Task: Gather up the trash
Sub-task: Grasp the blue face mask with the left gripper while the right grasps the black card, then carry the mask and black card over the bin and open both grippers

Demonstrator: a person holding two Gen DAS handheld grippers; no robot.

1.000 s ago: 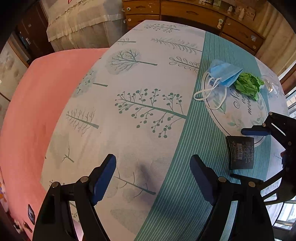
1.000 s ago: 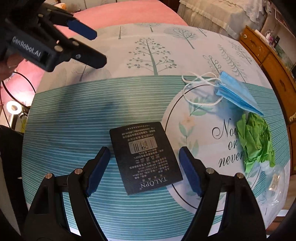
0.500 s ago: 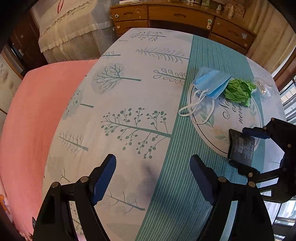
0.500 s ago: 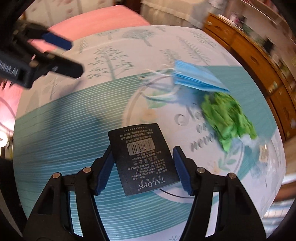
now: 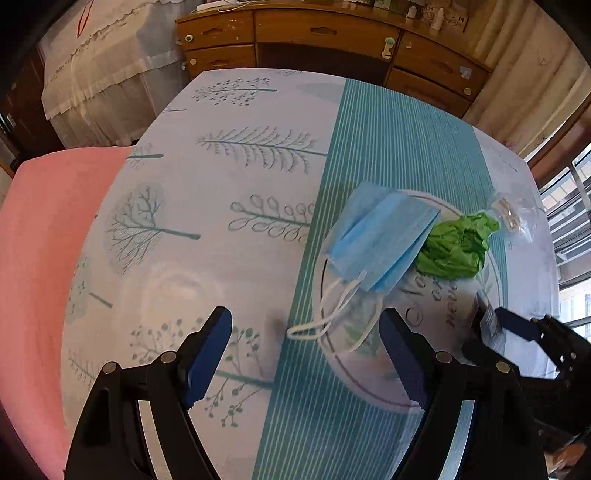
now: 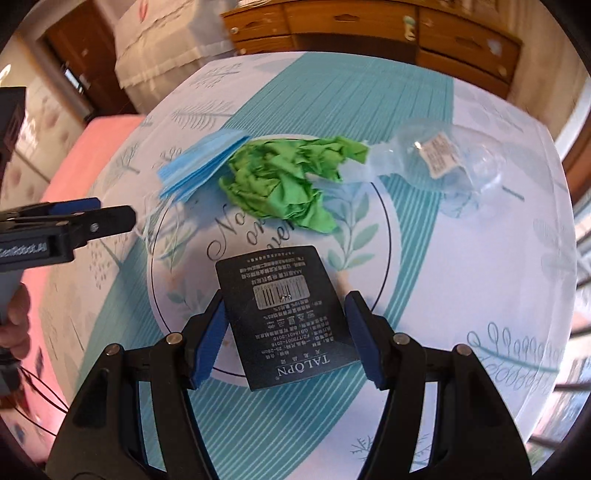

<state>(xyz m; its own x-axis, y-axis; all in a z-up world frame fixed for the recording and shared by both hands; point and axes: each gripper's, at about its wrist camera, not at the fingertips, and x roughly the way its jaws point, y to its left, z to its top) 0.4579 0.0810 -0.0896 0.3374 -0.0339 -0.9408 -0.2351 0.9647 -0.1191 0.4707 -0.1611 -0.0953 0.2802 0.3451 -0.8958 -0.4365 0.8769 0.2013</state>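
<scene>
A black card packet with a barcode label sits between the blue pads of my right gripper, which is shut on its two side edges. In the left wrist view the card shows edge-on in that gripper at the right. My left gripper is open, with nothing between its pads, just above the white ear loops of a blue face mask. Crumpled green paper lies beside the mask. A clear plastic bag lies right of the paper. The left gripper shows at the left edge.
Everything lies on a table with a white and teal tree-print cloth. A pink covered surface adjoins it on the left. A wooden dresser stands behind the far edge. A window frame is at the right.
My right gripper closed onto the black card, rolled, and moved with it toward the green paper. My left gripper, still open, moved across the table to the mask's ear loops.
</scene>
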